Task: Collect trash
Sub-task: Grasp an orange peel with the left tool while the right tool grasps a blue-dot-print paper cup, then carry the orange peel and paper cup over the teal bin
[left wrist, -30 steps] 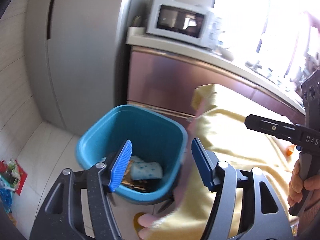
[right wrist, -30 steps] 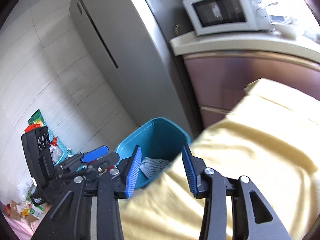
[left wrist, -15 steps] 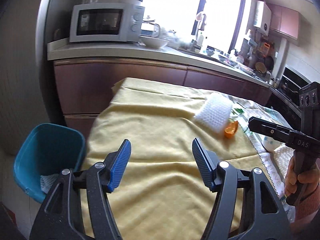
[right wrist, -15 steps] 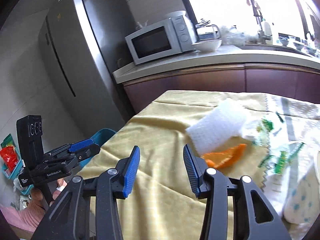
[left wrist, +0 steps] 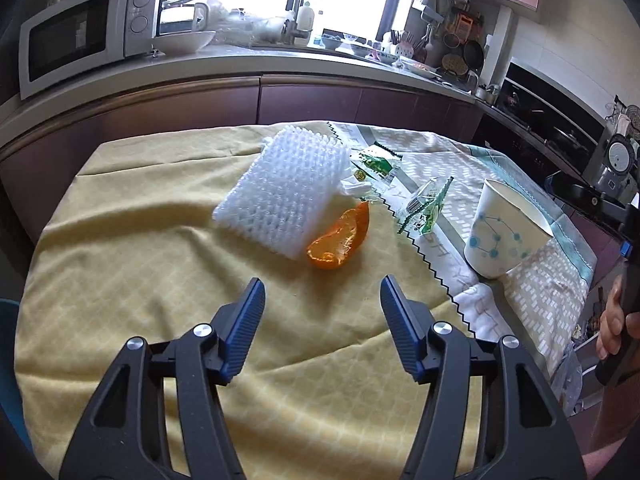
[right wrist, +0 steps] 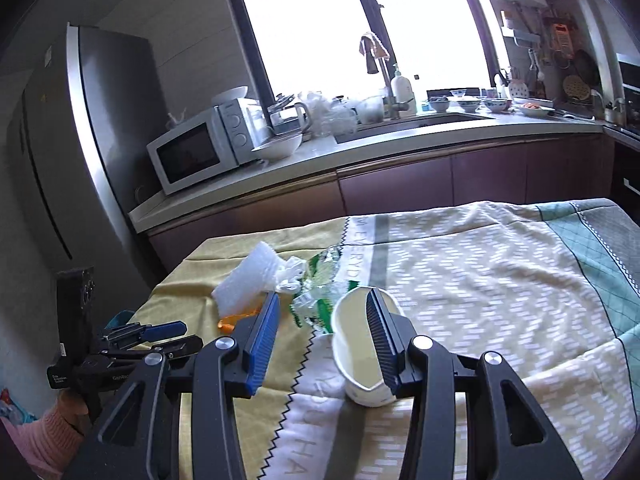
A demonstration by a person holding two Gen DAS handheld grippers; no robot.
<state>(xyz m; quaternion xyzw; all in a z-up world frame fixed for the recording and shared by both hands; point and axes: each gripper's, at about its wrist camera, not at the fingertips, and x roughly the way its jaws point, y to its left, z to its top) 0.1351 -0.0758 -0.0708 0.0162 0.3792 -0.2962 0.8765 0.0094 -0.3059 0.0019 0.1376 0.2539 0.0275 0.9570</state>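
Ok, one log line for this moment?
left gripper: open, empty | right gripper: open, empty | ahead: orange peel, white foam net, paper cup

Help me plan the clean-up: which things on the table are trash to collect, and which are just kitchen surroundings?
Trash to collect:
foam net
orange peel
green wrappers
paper cup

Just surroundings:
microwave
white bowl
fridge
tablecloths

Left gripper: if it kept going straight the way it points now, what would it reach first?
Probably the orange peel, which lies ahead between the open left gripper and the white foam sheet. Depth is uncertain; it might meet the yellow cloth just short of the peel.
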